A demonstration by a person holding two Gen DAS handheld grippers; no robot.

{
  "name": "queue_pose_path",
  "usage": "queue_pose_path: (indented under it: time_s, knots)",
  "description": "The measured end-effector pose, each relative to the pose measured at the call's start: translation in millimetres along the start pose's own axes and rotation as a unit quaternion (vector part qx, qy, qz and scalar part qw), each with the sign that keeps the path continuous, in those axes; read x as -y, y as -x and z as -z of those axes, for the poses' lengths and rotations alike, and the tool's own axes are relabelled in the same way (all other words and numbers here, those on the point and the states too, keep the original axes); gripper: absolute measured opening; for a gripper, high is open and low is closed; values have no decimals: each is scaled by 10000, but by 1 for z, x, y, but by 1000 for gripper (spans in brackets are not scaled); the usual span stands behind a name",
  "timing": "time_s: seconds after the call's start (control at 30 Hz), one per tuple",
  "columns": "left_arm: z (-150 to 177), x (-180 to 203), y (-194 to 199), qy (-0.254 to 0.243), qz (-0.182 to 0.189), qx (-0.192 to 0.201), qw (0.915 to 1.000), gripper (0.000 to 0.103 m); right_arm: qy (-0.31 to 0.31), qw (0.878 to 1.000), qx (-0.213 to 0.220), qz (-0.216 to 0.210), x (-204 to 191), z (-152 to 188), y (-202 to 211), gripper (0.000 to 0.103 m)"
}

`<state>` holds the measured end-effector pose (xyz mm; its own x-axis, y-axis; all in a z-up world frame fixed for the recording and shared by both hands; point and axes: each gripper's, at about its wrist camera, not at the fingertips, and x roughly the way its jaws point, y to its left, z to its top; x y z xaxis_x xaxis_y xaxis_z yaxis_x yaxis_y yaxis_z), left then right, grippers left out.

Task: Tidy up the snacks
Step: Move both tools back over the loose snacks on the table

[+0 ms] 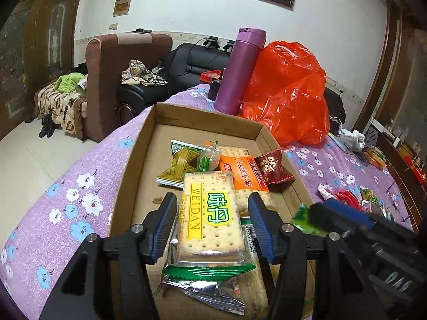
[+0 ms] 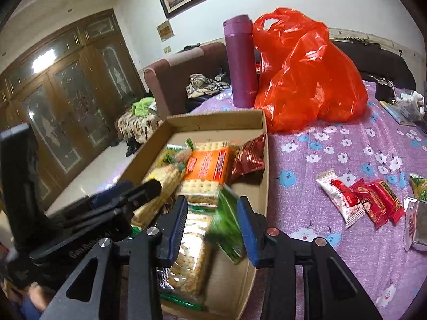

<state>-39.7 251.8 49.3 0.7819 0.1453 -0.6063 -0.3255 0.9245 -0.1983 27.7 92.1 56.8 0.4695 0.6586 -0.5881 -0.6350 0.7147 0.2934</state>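
Observation:
An open cardboard box (image 1: 205, 122) sits on the purple flowered tablecloth (image 1: 80, 176). Inside lie an orange cracker pack (image 1: 245, 173), a dark red packet (image 1: 272, 168), an olive-green packet (image 1: 181, 162) and more crackers. My left gripper (image 1: 213, 221) stands open around a yellow-and-green cracker pack (image 1: 210, 213) that rests in the box, with small gaps at both pads. My right gripper (image 2: 212, 224) is open over the box's near right corner, and a blurred green packet (image 2: 226, 221) hangs loose between its fingers, close to the right one. Several red and white snack packets (image 2: 360, 200) lie on the cloth to the right.
A purple flask (image 2: 240, 61) and an orange-red plastic bag (image 2: 307, 80) stand just behind the box. The table edge drops to the tiled floor (image 1: 34, 149) on the left. A brown armchair (image 1: 106, 74) and a black sofa (image 1: 197, 58) stand beyond. Small clutter (image 2: 408, 106) lies far right.

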Motion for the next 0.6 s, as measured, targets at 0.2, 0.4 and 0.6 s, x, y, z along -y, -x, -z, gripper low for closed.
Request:
queue_pose_path:
  time_s: [0.2,0.4,0.6]
  knots:
    - [2,1,5,-58,13,88,9999,55,258,9979,353,475,-4,-15,34,86]
    - [2,1,6,-55,16,104,9999,55,-578,9975,371,162,47,-24,72,93]
    - [2,1,7,-63,5,116,9999,55,-950,9894,515,974,106,-29,105,82]
